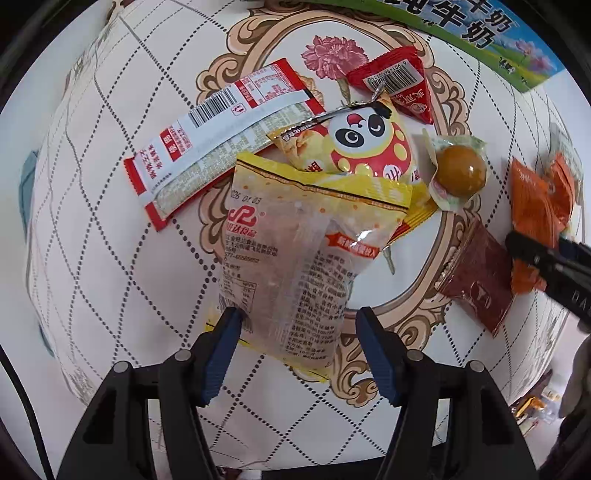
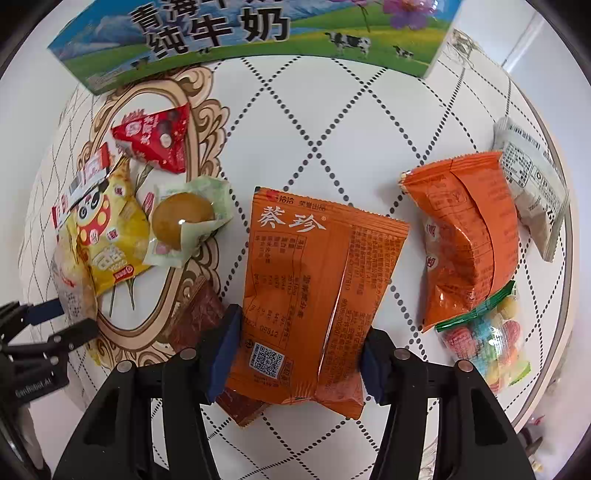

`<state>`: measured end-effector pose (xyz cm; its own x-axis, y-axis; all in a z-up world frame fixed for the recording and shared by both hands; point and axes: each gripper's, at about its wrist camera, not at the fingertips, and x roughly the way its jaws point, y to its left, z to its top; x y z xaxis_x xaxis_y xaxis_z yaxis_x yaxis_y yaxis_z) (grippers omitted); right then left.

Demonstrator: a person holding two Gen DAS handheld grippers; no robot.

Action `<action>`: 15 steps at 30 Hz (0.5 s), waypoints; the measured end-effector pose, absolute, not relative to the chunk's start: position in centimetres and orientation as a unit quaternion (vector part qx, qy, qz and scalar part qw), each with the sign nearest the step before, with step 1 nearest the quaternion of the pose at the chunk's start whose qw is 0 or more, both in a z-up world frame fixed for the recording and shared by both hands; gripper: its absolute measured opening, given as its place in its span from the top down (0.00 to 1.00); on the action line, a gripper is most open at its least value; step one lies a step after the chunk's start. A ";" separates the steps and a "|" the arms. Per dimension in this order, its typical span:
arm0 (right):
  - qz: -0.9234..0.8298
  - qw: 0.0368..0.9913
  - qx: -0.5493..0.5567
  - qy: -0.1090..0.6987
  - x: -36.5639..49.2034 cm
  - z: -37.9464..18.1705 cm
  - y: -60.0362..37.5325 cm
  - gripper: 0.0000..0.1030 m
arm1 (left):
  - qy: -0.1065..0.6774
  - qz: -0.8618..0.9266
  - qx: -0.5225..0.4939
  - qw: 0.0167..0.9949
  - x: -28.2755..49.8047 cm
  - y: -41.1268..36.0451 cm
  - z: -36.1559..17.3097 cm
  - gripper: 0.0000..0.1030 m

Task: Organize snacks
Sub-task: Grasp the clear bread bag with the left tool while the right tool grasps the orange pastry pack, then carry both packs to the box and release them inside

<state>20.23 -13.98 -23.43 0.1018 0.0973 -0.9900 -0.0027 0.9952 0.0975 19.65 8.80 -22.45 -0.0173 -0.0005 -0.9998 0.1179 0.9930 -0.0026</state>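
My left gripper (image 1: 297, 328) is open around the near end of a yellow-and-clear bread packet (image 1: 295, 258); the left pad touches it, the right pad stands apart. Behind it lie a panda snack bag (image 1: 364, 147), a long red-and-white packet (image 1: 221, 140), a red triangular packet (image 1: 395, 83) and a wrapped brown egg (image 1: 460, 170). My right gripper (image 2: 299, 347) has both pads against the sides of an orange sunflower-seed packet (image 2: 314, 288), which lies over a dark red packet (image 2: 195, 314).
A milk carton box (image 2: 240, 33) stands at the table's far edge. Right of the orange packet lie a second orange bag (image 2: 465, 236), a grey-white packet (image 2: 528, 184) and a bag of coloured candy (image 2: 484, 347), near the round table's rim (image 2: 569, 258).
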 end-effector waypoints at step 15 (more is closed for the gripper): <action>0.007 0.762 0.049 0.646 23.9 -23.6 -14.8 0.40 | 0.700 -0.033 0.138 0.699 21.7 4.9 -24.5 0.39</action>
<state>23.85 -14.83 -23.58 0.1660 0.0739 -0.9834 0.0534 0.9950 0.0838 21.66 4.86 -24.52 0.0167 0.1480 -0.9888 0.2398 0.9595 0.1477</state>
